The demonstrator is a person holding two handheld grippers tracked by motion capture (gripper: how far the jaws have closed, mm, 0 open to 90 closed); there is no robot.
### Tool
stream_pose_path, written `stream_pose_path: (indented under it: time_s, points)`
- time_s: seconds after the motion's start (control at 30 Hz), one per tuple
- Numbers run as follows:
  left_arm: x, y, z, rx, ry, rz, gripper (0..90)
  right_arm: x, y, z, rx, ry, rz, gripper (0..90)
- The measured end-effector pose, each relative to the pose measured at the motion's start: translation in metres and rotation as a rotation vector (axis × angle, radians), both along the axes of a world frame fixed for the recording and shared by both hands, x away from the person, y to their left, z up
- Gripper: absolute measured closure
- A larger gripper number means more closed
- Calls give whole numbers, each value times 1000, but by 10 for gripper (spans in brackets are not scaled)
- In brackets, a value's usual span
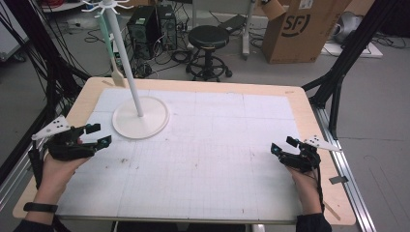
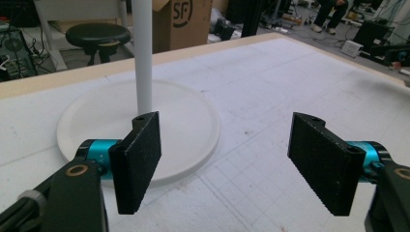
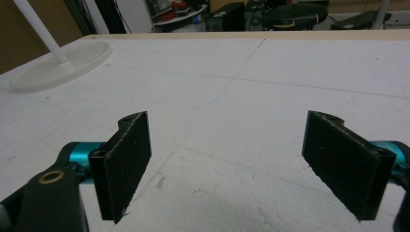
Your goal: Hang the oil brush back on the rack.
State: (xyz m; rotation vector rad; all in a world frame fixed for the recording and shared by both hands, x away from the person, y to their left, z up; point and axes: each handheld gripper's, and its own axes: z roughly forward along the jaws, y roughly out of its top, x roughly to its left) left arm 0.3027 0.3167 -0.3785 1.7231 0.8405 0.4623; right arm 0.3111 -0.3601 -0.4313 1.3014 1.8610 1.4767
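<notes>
Both empty, jaws apart, the left hand-held gripper [image 1: 95, 135] at nine o'clock and right hand-held gripper [image 1: 283, 146] at three flank the white-matted table [image 1: 208, 159], seemingly poised to begin.

Black left gripper [image 1: 95, 136] and right gripper [image 1: 283, 145] showing teal jaw mounts, grey plates; person wearing dark sleeves, black wristband [image 1: 40, 207] at 8 o'clock.

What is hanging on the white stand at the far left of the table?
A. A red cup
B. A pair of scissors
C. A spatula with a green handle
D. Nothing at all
C: in the high view a spatula with a pale green handle hangs from a hook at the top of the stand, its flat beige blade pointing down.
</notes>
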Motion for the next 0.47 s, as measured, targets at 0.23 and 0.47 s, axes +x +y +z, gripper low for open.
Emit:
stream_pose_path:
  time_s: [0.23,0.47]
  points:
    - [-2,-7,-17,22,8,-10,277,0,1,-1,-9,5,0,169]
    - [-2,-14,-32,57,3,4,271,1,1,-2,-14,7,2,169]
